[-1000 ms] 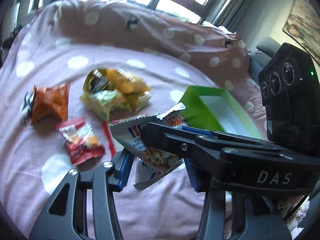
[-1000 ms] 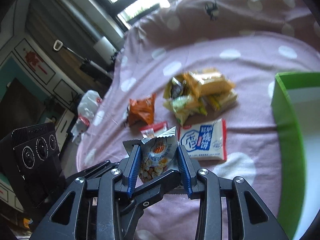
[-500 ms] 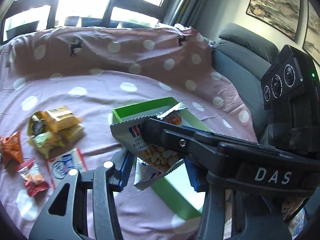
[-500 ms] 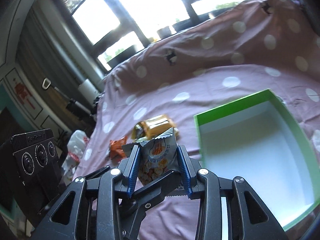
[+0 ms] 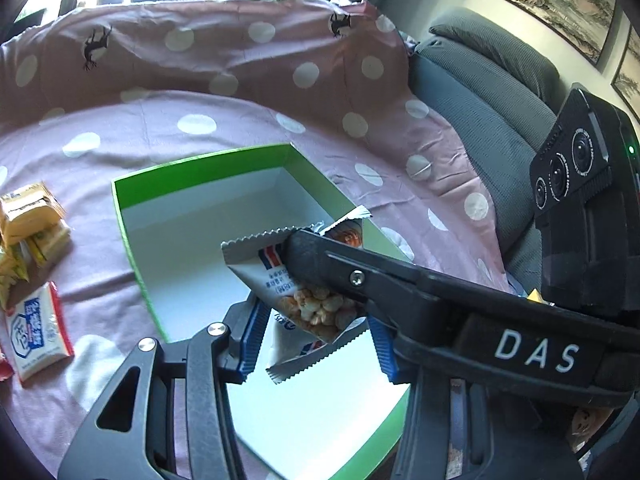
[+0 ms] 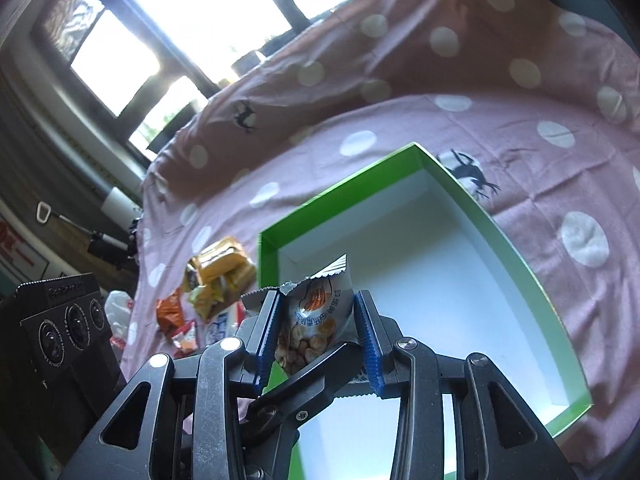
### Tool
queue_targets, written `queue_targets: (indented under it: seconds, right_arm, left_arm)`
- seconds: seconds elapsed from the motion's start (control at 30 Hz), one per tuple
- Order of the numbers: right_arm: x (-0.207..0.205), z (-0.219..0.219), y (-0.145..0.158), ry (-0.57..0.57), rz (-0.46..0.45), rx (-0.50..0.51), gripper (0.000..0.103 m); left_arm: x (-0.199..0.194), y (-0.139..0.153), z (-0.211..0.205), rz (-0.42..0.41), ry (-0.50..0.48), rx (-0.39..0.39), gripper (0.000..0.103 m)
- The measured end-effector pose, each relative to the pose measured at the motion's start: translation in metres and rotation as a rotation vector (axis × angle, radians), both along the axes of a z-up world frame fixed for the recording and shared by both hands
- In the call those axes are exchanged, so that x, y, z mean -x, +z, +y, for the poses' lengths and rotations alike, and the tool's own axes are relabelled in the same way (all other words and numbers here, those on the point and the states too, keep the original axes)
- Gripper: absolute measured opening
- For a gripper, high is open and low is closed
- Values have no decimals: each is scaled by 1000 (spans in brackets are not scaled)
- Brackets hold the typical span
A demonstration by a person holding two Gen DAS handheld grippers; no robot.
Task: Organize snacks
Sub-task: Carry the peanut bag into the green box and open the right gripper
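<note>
With both the left claw [image 5: 316, 340] and right claw [image 6: 316, 332] clamped on the peanut packet [image 6: 316, 320] above the green box [image 6: 520, 256] (its white floor directly below), lower first, then part both together.

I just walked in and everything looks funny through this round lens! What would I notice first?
You'd first spot the shiny peanut packet, pinched from both sides: the right hand-held gripper and the left hand-held gripper both clamp it. Right beneath it sits a bright green box with a white inside and nothing in it yet. Off to the left, a small heap of snack packets lies on the pink spotted blanket.
</note>
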State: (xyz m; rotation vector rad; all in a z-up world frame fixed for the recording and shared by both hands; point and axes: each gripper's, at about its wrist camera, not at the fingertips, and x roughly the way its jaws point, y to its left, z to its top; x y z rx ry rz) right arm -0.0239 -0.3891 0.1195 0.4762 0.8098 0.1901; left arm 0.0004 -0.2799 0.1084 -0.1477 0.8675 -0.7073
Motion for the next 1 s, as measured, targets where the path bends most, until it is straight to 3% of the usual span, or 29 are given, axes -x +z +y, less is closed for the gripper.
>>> queue_targets:
  seconds: [0.53, 0.77, 1.0]
  right_arm:
    - [-15, -39, -40, -67, 124, -84, 40]
    - [-24, -31, -50, -31, 148, -106, 40]
    - [-30, -13, -50, 4, 127, -65, 40]
  left_arm:
    - [-16, -29, -32, 105, 32, -84, 47]
    - [-17, -31, -30, 66, 99, -189, 46]
    - [-18, -33, -14, 52, 141, -215, 47]
